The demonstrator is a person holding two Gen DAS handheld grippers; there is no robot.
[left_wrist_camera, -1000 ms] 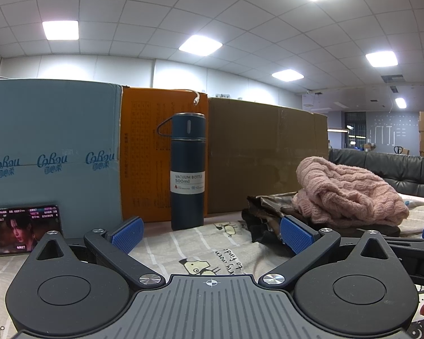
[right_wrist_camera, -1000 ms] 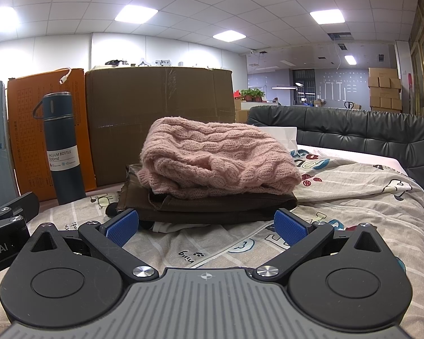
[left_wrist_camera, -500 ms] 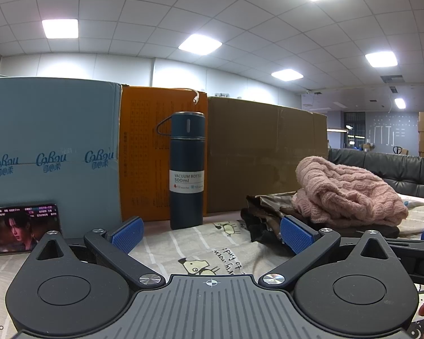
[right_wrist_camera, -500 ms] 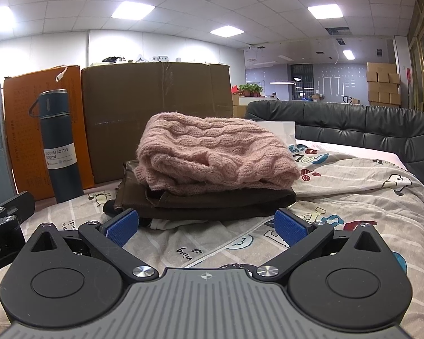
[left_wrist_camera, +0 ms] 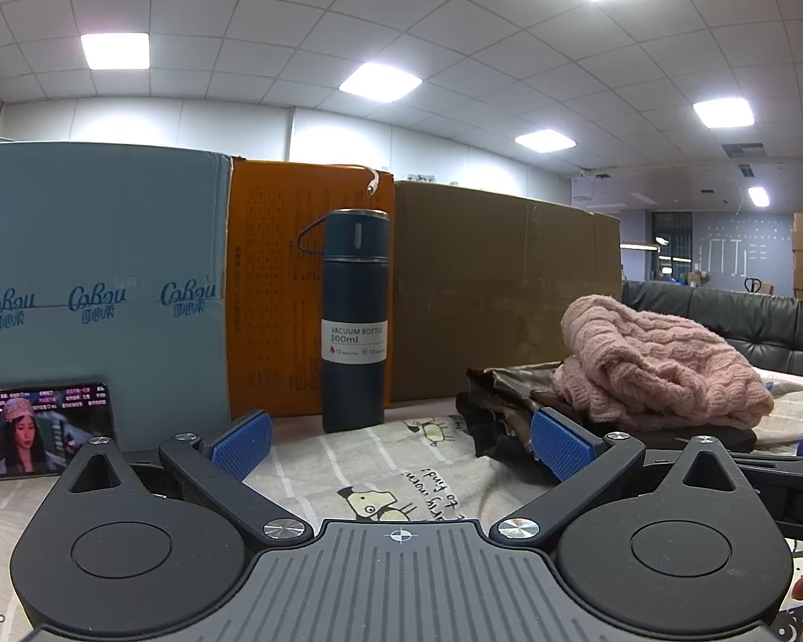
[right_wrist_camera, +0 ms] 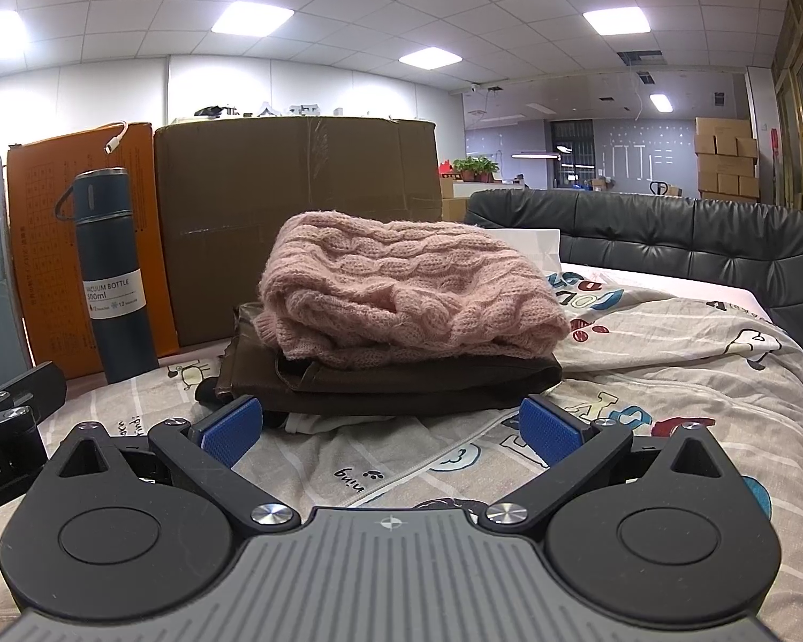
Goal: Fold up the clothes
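Both pairs of tongs hover low over the cartoon-print bedsheet [right_wrist_camera: 642,353], spread wide and pinching nothing. The left tongs [left_wrist_camera: 401,441] face bare sheet; the right tongs [right_wrist_camera: 391,428] face the clothes head on.

Just ahead of the right tongs a strip of pale cloth [right_wrist_camera: 316,422] pokes out from under the pile. Above it lies a dark brown garment [right_wrist_camera: 401,382], and on top of that sits a pink cable-knit sweater [right_wrist_camera: 401,289]. From the left tongs the same pile sits ahead and to the right. The 2 upper pieces look folded already, so the job seems well along; I cannot tell what the pale piece is.

If the sweater is next, I would take it by 2 edges, 1 per pair of tongs, and lift straight up so the brown layer does not drag. Thick knit will sag and slip, so a deep bite matters.

Farther off, straight ahead of the left tongs, stands a vacuum bottle [left_wrist_camera: 355,321], upright before a row of cardboard boxes [left_wrist_camera: 503,294]. It could tip if swept by cloth.
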